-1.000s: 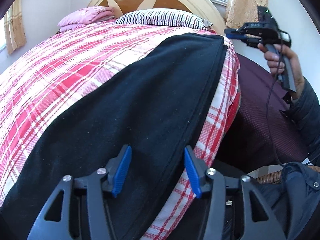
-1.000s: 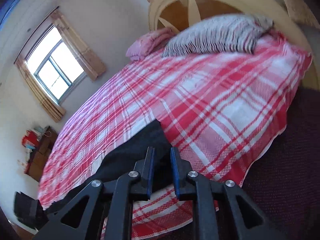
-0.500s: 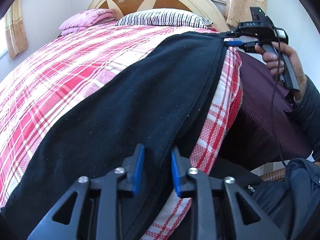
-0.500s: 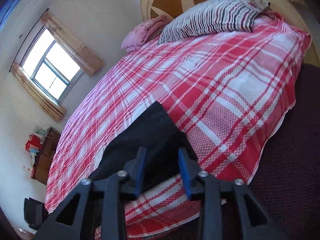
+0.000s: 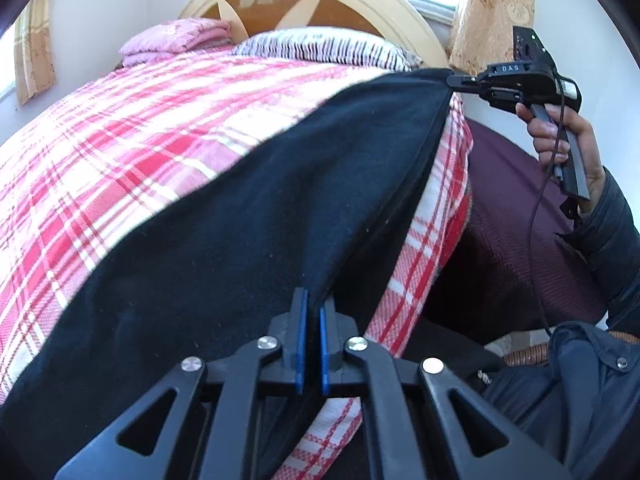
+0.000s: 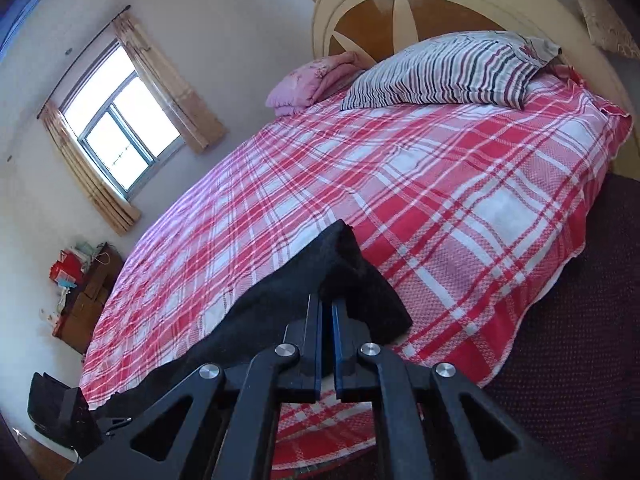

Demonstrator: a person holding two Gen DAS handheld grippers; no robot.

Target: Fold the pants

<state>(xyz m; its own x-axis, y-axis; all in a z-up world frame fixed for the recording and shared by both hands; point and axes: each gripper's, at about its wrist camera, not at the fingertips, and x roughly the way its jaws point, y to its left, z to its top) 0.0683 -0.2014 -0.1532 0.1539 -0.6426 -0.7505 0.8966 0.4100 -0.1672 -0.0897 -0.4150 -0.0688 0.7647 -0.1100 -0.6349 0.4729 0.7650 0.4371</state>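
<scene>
Lying folded at the far left of the headboard end: a pink quilted blanket (image 5: 176,40), touching a striped black-and-white pillow (image 5: 320,46) just to its right. Rising behind both: a cream arched wooden headboard with amber panels (image 5: 312,4). Hanging at the window beyond, at the right: a beige patterned curtain (image 5: 492,12). Spreading under everything: a red, pink and white plaid bedsheet (image 5: 120,152), draping over the bed's near edge onto a dark maroon mattress side (image 5: 508,216). Showing in the right wrist view, at far left by the wall: a brown wooden cabinet with red clutter on top (image 6: 86,296), well apart from the bed.

Stretching across the sheet near the bed's right edge: black fleece pants (image 5: 248,232), the long axis running from the near left-hand end up toward the headboard end, one long edge lying parallel to the bed's side and lifting off the sheet between the two grips.

Pinching the near end of that edge: the left gripper (image 5: 311,308), blue pads nearly together with black cloth caught between them.

Gripping the far corner of the pants beside the pillow: the right gripper (image 5: 454,80), held in a bare hand (image 5: 560,140); in its own view (image 6: 327,304), fingers drawn narrow on a bunched fold of the fabric.
</scene>
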